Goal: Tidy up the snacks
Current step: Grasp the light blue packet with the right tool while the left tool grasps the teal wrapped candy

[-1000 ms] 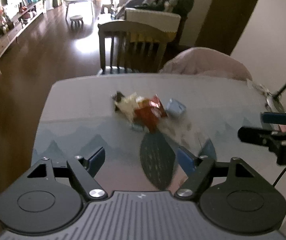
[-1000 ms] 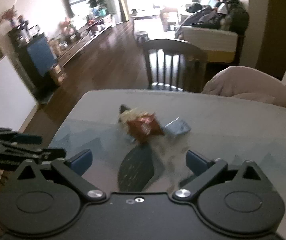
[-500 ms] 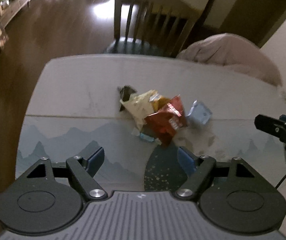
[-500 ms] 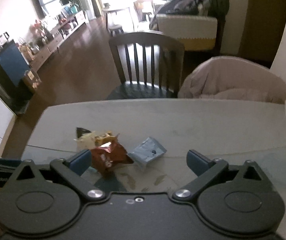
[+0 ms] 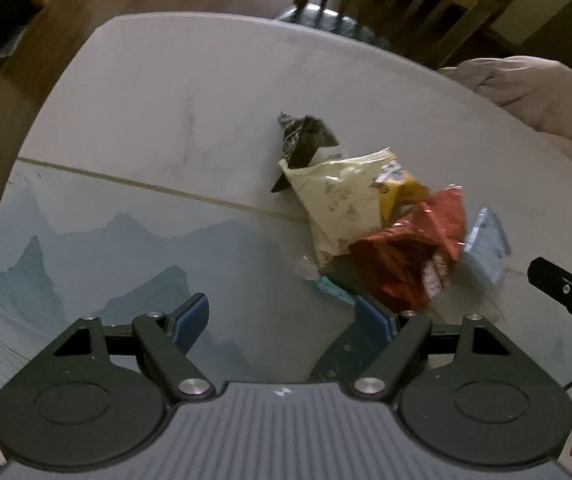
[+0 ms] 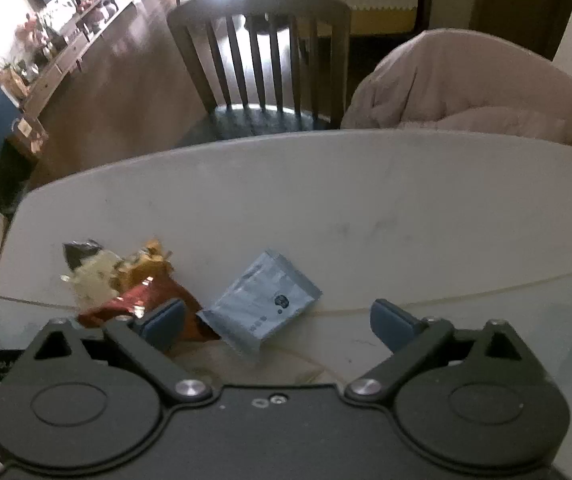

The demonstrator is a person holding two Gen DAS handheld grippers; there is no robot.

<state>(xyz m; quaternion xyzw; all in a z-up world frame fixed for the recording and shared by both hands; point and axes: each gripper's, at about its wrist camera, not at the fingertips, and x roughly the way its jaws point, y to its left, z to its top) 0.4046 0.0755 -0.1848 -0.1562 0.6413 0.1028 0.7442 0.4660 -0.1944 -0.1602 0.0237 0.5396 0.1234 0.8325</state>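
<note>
Left wrist view. The left claw (image 5: 282, 314) is spread wide and empty above the printed near part of the bench (image 5: 158, 92). The snack pile lies ahead and toward the claw's right finger: a cream packet (image 5: 339, 200) overlaps a dark wrapper (image 5: 305, 138) on the far side, a yellow packet (image 5: 399, 192) beside it, and a red foil packet (image 5: 409, 256) on the near side. A small teal wrapper (image 5: 331, 290) pokes out under the pile's near edge. The pile's long axis runs diagonally, from the dark wrapper farthest out to the red foil packet, which ends just before the right fingertip. The pale blue sachet (image 5: 489, 244) shows only in part behind the red foil, blurred. A black bar of the other tool enters at the right border.

Right wrist view. The right claw (image 6: 280, 322) is likewise wide apart and holds nothing. The pale blue sachet (image 6: 262, 306) lies flat and fully visible just ahead between the fingers, its long axis diagonal, separate from the pile. The red foil packet (image 6: 142, 300) sits by the left finger. The right claw appears nearer the sachet, the left nearer the pile. A wooden chair (image 6: 262, 56) stands beyond the bench's far edge.
</note>
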